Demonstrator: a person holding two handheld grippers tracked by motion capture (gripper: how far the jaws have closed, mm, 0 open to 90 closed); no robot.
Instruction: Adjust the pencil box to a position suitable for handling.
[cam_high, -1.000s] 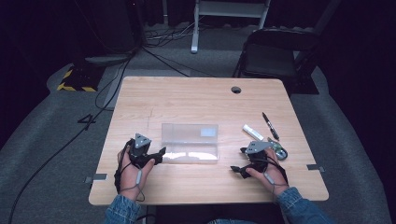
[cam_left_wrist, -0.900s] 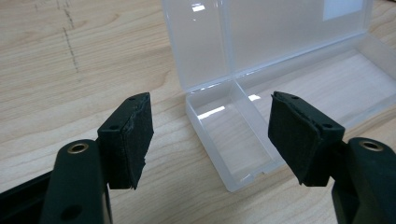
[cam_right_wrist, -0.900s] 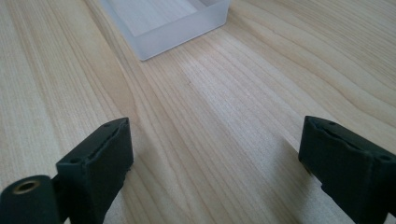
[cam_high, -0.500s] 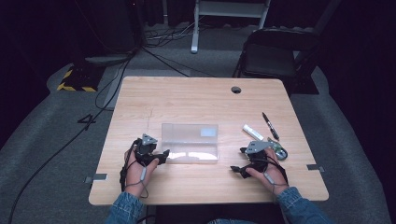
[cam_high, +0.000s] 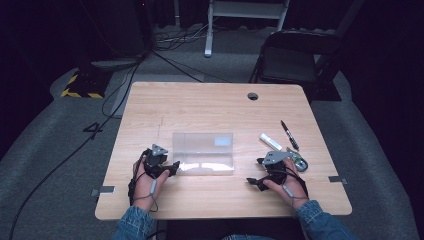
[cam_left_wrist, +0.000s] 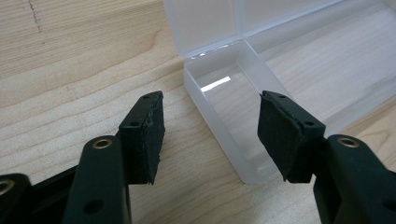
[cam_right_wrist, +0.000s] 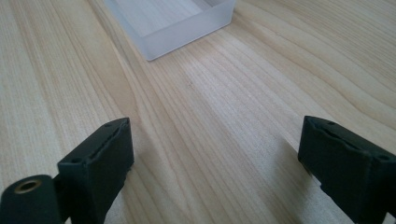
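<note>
**Two grippers flank one open plastic case on a wooden table**

One clear, rectangular plastic case (cam_high: 203, 152) lies open near the middle of the table, its lid folded flat toward the far edge and its shallow tray toward the person. The left gripper (cam_high: 171, 168), black with a grey three-cornered plate on top, sits at the tray's near-left corner; in the left gripper view that corner wall (cam_left_wrist: 219, 116) stands between the two black pads, which have just been closing but do not yet press on it (a gap shows on either side). The right gripper (cam_high: 257, 174), one of the same kind, rests apart from the case's right end with its jaws spread wide over bare wood, holding nothing.

Right of the case lie three small items: one white stick-shaped object (cam_high: 270, 141), one black marker pen (cam_high: 289, 134), and one small greenish-grey round object (cam_high: 300, 162) just beside the right gripper. The table (cam_high: 200, 102) is light wood-grain with one round cable hole (cam_high: 253, 96) near its far edge. Around it: grey carpet, one dark folding chair (cam_high: 292, 57), one black-and-yellow striped block (cam_high: 80, 86) on the floor and loose cables trailing off.
</note>
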